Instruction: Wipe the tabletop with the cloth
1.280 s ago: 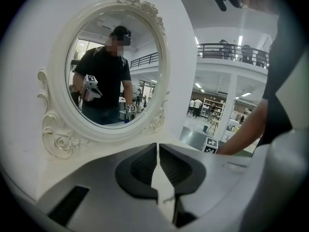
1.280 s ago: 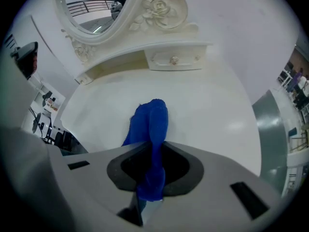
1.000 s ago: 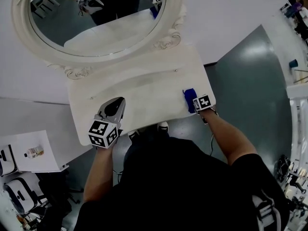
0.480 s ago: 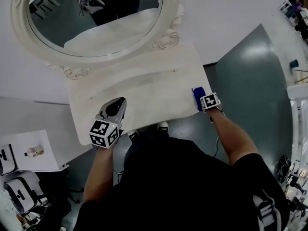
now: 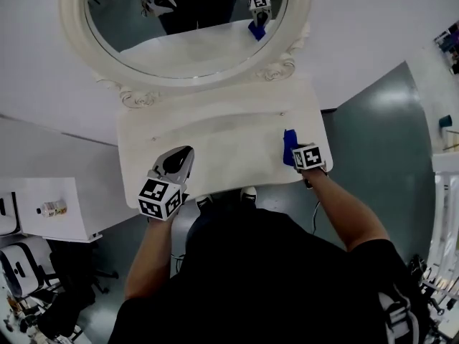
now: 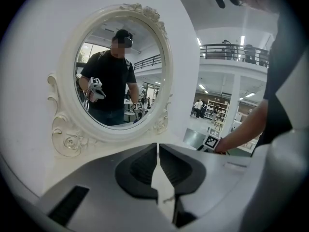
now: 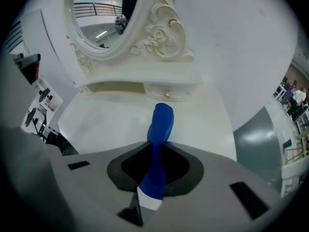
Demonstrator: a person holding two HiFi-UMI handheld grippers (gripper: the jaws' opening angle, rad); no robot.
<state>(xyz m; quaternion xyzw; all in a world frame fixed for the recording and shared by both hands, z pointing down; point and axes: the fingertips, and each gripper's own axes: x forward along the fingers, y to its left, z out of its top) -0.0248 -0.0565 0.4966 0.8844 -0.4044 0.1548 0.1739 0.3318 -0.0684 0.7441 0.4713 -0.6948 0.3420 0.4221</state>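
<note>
A blue cloth (image 7: 159, 129) is pinched between the jaws of my right gripper (image 7: 155, 164), which is shut on it. In the head view the blue cloth (image 5: 289, 145) lies against the white tabletop (image 5: 222, 145) near its right front corner, just ahead of my right gripper (image 5: 293, 151). My left gripper (image 5: 183, 153) hovers over the tabletop's front left part, jaws shut with nothing between them. The left gripper view shows its shut jaws (image 6: 158, 159) pointed at the mirror.
An oval mirror in an ornate white frame (image 5: 283, 69) stands at the back of the dressing table and reflects both grippers. A white side unit (image 5: 57, 210) with a small bottle (image 5: 51, 208) sits lower left. Grey-green floor (image 5: 380, 142) lies right of the table.
My right gripper with the blue cloth swung out to the table's right edge, then came back slightly inward. The head camera shifted, so more of the mirror shows. My left gripper stayed put.
</note>
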